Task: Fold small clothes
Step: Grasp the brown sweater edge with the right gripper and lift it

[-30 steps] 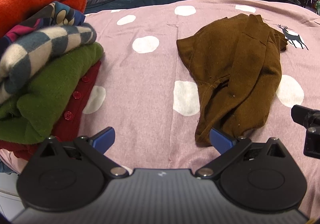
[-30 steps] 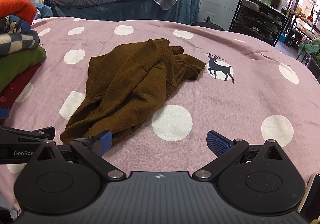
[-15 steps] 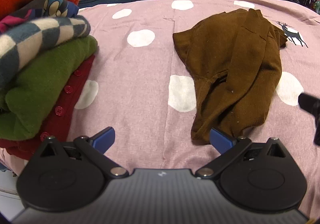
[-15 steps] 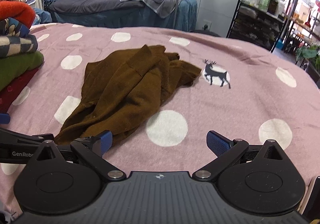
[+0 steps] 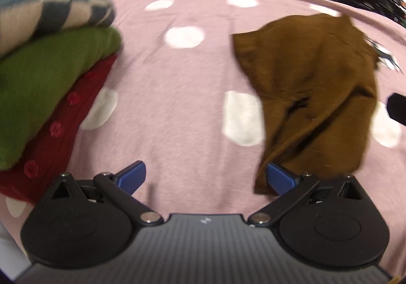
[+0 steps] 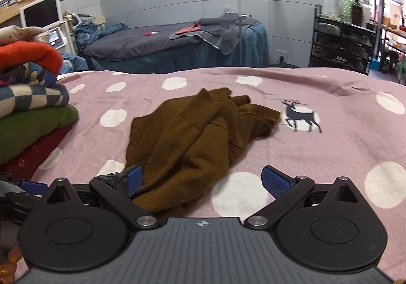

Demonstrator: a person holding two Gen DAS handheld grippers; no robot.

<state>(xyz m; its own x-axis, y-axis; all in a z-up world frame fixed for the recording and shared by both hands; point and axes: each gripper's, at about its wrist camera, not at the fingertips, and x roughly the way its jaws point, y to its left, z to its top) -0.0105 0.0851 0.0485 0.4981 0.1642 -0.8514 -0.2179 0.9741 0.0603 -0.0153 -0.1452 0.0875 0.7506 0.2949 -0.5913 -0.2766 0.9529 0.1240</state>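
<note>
A crumpled brown garment lies on the pink dotted bedspread. My left gripper is open just above the spread; the garment's near hem lies by its right fingertip, with bare spread between the fingers. My right gripper is open too, low over the garment's near edge, which fills the left half of its gap. The left gripper's blue tip shows at the lower left of the right wrist view. The left wrist view is blurred.
A stack of folded clothes stands at the left: orange, patterned, checked, green and dark red with buttons. Beyond the bed are a grey massage bed, a lamp pole and a black shelf rack.
Both grippers have dropped lower and closer to the garment's near edge; the right wrist view now sees more of the room. The stack has slid further left in the left view. Jaws stayed open.
</note>
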